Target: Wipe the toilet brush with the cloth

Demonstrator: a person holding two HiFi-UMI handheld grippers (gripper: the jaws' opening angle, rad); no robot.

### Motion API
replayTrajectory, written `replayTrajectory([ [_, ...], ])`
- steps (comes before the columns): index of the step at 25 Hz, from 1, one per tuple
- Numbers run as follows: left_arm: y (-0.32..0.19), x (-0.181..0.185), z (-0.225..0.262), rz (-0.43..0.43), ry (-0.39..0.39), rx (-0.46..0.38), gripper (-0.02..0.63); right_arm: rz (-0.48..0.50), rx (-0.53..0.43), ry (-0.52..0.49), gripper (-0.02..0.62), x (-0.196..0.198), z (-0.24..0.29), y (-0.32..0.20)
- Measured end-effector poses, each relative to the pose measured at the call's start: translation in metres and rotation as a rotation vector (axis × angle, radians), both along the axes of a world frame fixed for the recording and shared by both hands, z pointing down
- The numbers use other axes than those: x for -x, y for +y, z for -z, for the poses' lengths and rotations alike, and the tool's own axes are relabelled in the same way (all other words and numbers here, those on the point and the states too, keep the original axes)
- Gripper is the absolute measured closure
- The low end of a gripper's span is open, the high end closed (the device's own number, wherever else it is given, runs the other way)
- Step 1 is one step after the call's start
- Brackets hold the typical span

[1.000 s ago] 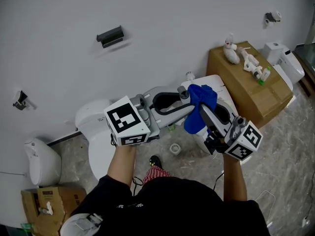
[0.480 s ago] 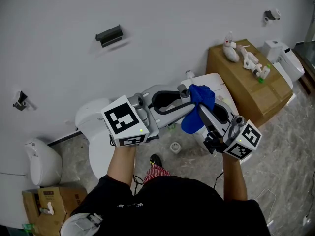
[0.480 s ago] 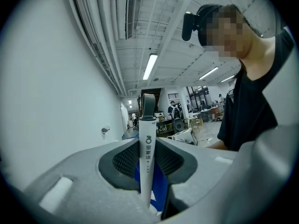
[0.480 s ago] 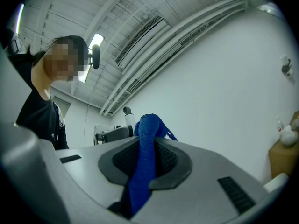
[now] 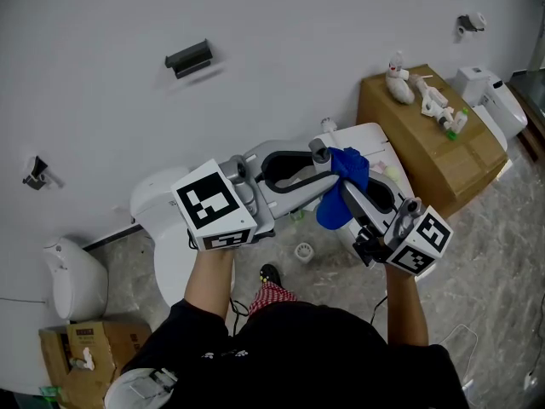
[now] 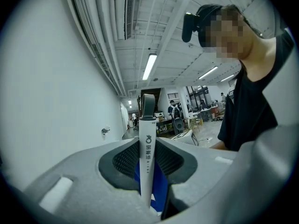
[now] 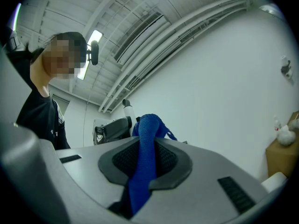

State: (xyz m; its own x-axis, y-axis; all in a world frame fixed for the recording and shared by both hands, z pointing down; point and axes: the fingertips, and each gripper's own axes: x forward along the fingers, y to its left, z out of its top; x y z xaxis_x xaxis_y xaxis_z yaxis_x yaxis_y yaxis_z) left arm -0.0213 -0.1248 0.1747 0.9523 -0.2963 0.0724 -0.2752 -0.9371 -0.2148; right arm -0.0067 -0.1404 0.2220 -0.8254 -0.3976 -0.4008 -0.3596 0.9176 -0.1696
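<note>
Two grippers meet above the white toilets. My left gripper points right, its fingers clamped on the slim white toilet brush handle with a grey loop end. My right gripper has its fingers pinched on the bunched blue cloth, which lies against the handle just right of the left jaws. A brown cardboard box stands far right.
</note>
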Motion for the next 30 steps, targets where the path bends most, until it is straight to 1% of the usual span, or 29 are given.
replayTrajectory([
  [11, 0.004, 0.0, 0.005, -0.003, -0.002, 0.004, 0.503, -0.003, 0.022, -0.003, 0.532, 0.0, -0.005, 0.002],
  [18, 0.005, -0.001, 0.004, -0.011, -0.012, 0.008, 0.503, -0.011, 0.043, 0.014, 0.531, 0.001, -0.008, 0.002],
  [30, 0.009, -0.003, 0.008, -0.021, -0.015, 0.003, 0.503, -0.016, 0.049, 0.042, 0.531, 0.001, -0.017, 0.002],
])
